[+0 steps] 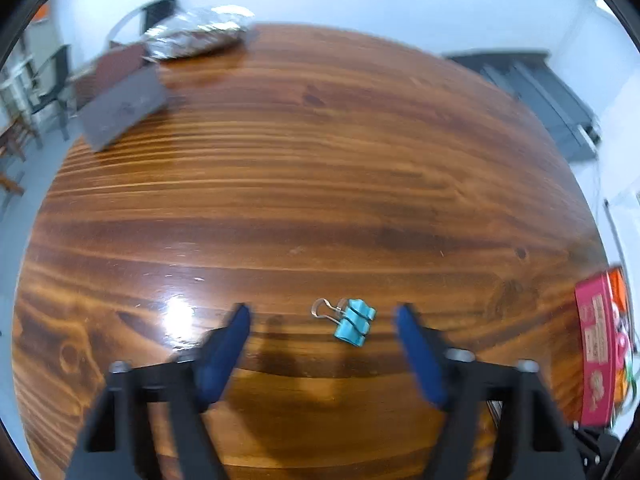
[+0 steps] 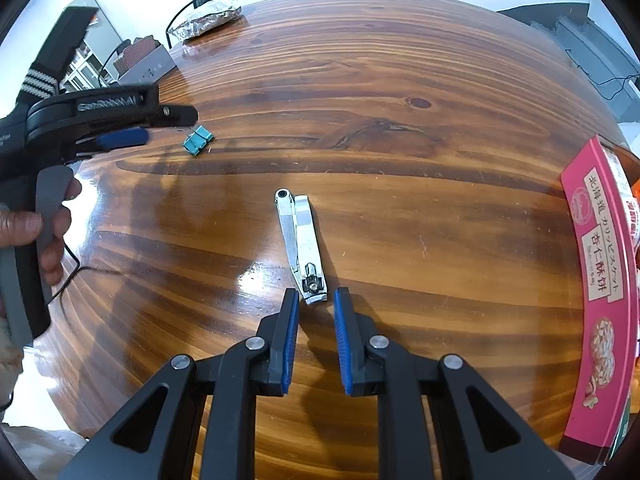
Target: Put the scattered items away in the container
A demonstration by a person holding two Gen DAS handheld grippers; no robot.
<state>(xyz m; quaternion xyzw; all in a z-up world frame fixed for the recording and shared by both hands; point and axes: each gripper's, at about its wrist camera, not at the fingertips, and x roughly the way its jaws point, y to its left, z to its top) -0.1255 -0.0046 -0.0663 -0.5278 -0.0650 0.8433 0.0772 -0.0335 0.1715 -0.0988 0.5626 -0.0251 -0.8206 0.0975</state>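
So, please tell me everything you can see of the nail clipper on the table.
The nail clipper is shiny, silver-coloured metal. It lies flat on the wooden table, its lever swung a little aside, with a round hole at the lever's far end. Its cutting end points toward the right gripper, just before the narrow gap of the jaws. Nothing grips it.

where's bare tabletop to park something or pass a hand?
Free: the wide wood stretch between the binder clip, the nail clipper and the pink box, up to the foil bundle and grey box at the far corner. Crowded: around the clip under the left gripper, and the right gripper at the clipper.
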